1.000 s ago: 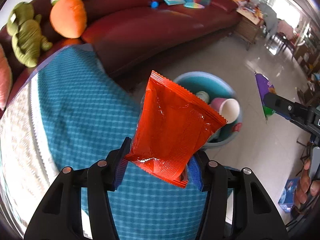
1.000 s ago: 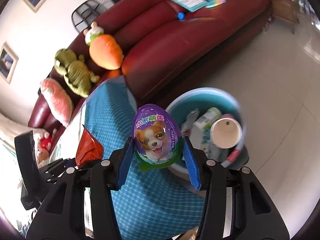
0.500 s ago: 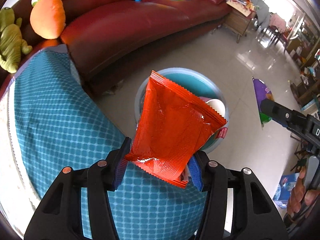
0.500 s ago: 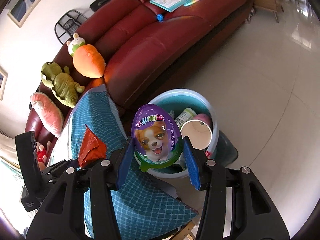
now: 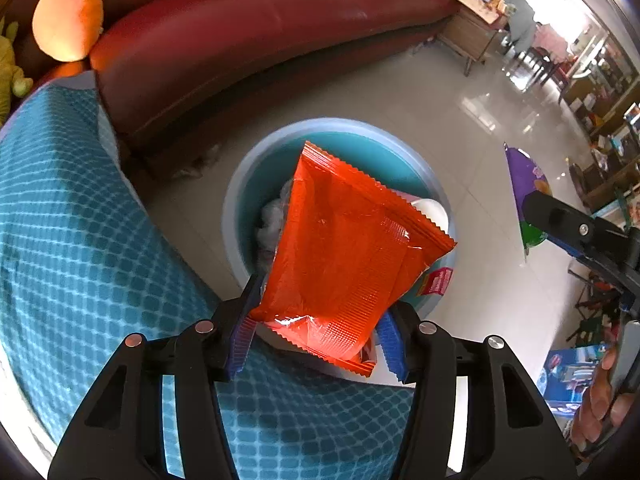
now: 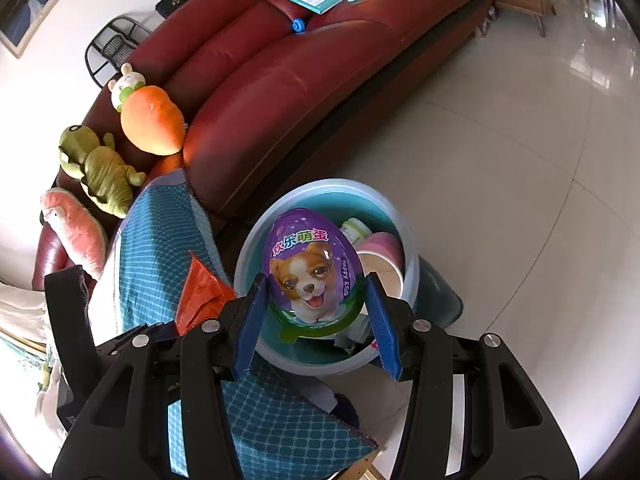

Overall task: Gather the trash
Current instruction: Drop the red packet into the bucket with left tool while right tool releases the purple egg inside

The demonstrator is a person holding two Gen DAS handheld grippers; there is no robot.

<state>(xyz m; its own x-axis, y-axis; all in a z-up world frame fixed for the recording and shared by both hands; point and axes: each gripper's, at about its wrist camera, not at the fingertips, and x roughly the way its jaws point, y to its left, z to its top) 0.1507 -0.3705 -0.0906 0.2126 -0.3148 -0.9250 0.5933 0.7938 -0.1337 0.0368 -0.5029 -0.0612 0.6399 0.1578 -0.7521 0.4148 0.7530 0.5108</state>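
My left gripper [image 5: 316,340] is shut on an orange snack wrapper [image 5: 344,256] and holds it above the near rim of a light blue bin [image 5: 244,184] on the floor. My right gripper [image 6: 316,328] is shut on a purple egg-shaped package with a puppy picture [image 6: 312,272], held over the same bin [image 6: 412,260]. The bin holds a pink paper cup [image 6: 384,256], a small white bottle [image 6: 354,230] and other wrappers. The wrapper also shows in the right wrist view [image 6: 202,294], and the egg package in the left wrist view [image 5: 528,192].
A table with a teal checked cloth [image 5: 80,248] lies left of the bin. A dark red sofa [image 6: 304,76] with plush toys [image 6: 150,120] and books stands behind. Pale tiled floor [image 6: 520,160] spreads to the right.
Both grippers have moved forward off the table towards the bin, carrying their items. The bin is now larger and directly beneath the wrapper and the egg package.
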